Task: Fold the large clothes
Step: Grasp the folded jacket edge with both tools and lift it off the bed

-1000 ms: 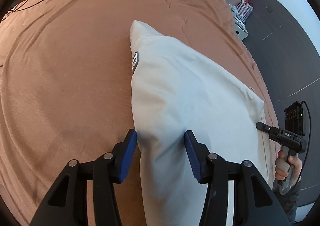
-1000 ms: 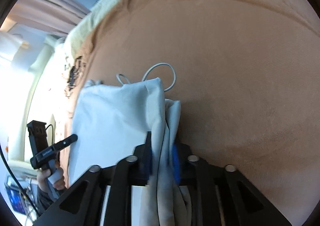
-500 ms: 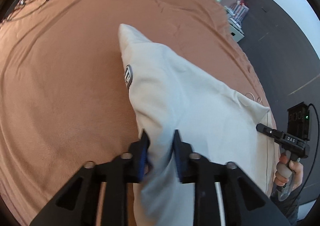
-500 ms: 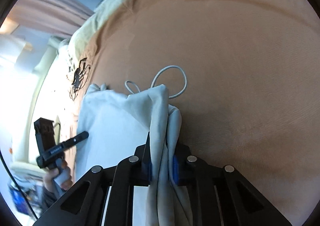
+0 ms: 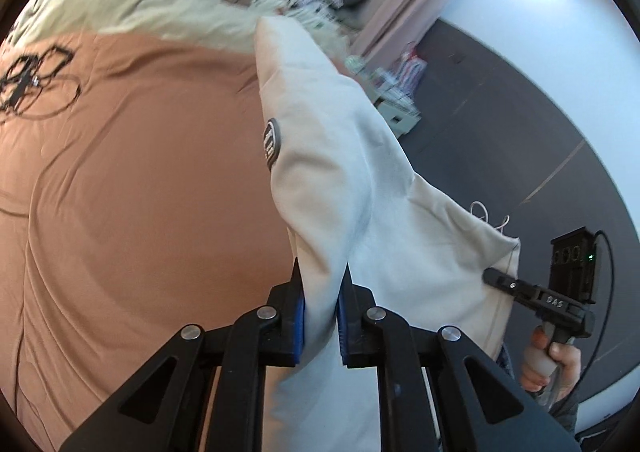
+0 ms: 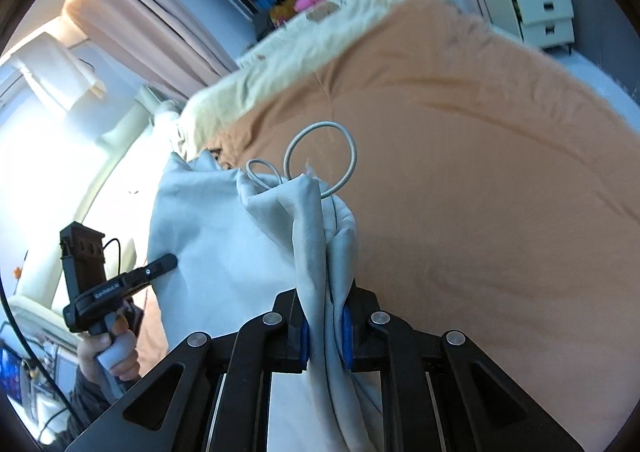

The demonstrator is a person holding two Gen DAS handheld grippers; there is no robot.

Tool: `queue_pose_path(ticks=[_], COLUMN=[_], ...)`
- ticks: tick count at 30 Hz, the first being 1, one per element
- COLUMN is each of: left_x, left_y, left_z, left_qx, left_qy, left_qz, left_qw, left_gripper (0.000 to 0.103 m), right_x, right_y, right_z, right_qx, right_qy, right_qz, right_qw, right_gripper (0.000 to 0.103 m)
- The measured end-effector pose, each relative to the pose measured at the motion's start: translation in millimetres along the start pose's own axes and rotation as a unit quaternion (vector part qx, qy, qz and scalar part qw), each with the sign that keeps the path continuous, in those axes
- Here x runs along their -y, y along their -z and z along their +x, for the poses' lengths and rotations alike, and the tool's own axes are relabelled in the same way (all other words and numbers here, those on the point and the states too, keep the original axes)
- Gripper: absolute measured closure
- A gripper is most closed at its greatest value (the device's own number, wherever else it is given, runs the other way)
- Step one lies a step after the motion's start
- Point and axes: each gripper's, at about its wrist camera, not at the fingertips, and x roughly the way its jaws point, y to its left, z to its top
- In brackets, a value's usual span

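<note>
At frame centre, one pale garment point(image 5: 360, 188) raised off one tan bedspread point(image 5: 132, 180), pinched by two grippers: left gripper point(image 5: 321, 306) and right gripper point(image 6: 323, 326), each just clamped on a fabric fold. Two drawstring loops point(image 6: 320, 156) above, mid-frame.

One pale garment point(image 5: 344, 156), two hand-held grippers, one brown bedspread point(image 5: 140, 172), one drawstring point(image 6: 320, 156).

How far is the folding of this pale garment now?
Done: both claws have just closed on cloth. The left claw pinches one edge of the pale cream drawstring garment, the right claw the bunched edge by the looped grey cord. In hand: the garment hangs lifted between them above the brown bed cover. Left: no finished fold shows; it must still be folded and laid flat.
</note>
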Motion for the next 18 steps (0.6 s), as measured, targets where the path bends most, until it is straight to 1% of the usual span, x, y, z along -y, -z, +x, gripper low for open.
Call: queue_pose_path(ticks=[3, 7, 11, 18], left_x=[30.8, 69.5, 110.6, 182.5], left_y=[2.1, 6.2, 9.9, 21.8], left_z=[-19.1, -38.8, -40.2, -21.6], left_qx=[0.021, 0.039, 0.044, 0.032], left_qy=[0.019, 0.037, 0.055, 0.093], left_qz=[0.013, 0.027, 0.042, 0.064], left_qw=[0.9995, 0.9982, 0.9966, 0.9932], left_gripper=[0.089, 0.089, 0.089, 0.089], right_x=[-10.3, -19.6, -22.4, 3.1], right_y=[1.1, 0.8, -2.9, -11.4], right_z=[-35.5, -80.5, -122.9, -196.7], right_qx=[0.024, 0.059, 0.094, 0.142], right_qy=[0.007, 0.015, 0.031, 0.080], right_qz=[-0.012, -0.021, -0.024, -0.018], right_qw=[1.000, 0.998, 0.995, 0.986], right_gripper=[0.091, 0.091, 0.091, 0.091])
